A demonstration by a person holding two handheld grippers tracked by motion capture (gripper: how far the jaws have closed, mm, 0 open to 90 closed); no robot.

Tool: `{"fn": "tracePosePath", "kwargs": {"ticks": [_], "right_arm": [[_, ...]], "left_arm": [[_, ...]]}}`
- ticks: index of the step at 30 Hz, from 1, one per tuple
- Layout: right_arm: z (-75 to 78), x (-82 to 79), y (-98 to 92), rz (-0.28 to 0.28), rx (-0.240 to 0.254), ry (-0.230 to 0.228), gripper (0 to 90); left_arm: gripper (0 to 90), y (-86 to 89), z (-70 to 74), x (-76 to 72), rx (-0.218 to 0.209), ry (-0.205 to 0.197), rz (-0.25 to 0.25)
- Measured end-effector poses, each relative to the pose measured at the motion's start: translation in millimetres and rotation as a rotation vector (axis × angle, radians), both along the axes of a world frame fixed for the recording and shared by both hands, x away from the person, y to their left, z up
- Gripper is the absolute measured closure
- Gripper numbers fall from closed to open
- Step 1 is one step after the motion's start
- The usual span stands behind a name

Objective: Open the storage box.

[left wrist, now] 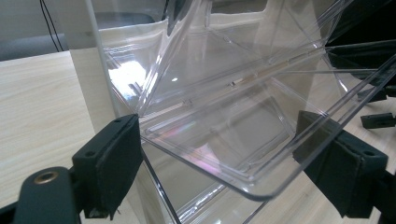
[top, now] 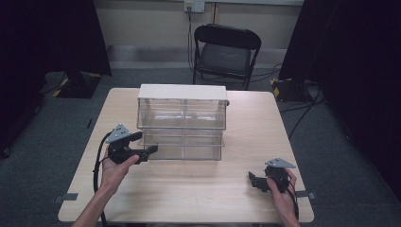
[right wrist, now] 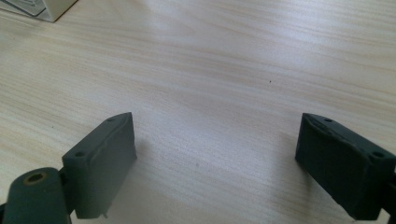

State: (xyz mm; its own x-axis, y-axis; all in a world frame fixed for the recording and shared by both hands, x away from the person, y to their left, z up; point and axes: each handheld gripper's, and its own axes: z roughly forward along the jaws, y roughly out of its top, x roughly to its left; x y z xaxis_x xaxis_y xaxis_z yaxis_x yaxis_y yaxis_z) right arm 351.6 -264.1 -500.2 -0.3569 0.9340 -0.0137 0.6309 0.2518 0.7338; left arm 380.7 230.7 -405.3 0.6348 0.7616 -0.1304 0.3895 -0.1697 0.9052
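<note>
Left hand-held gripper [top: 144,152] at near-left corner of clear plastic drawer box [top: 182,124], jaws apart astride pulled-out clear drawer [left wrist: 219,140], pads not pressing it. Box mid-table [top: 203,189], white top. Right hand-held gripper [top: 255,181] near right edge, jaws wide apart over bare wood, holding nothing.
</note>
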Motion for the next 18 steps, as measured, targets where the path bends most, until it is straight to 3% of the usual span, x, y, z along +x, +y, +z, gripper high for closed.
{"fn": "tracePosePath", "kwargs": {"ticks": [18], "right_arm": [[0.0, 0.0, 0.0, 0.0, 0.0, 0.0, 11.4]], "left_arm": [[15.3, -1.9, 6.4, 3.6, 0.015, -0.011, 0.004]]}}
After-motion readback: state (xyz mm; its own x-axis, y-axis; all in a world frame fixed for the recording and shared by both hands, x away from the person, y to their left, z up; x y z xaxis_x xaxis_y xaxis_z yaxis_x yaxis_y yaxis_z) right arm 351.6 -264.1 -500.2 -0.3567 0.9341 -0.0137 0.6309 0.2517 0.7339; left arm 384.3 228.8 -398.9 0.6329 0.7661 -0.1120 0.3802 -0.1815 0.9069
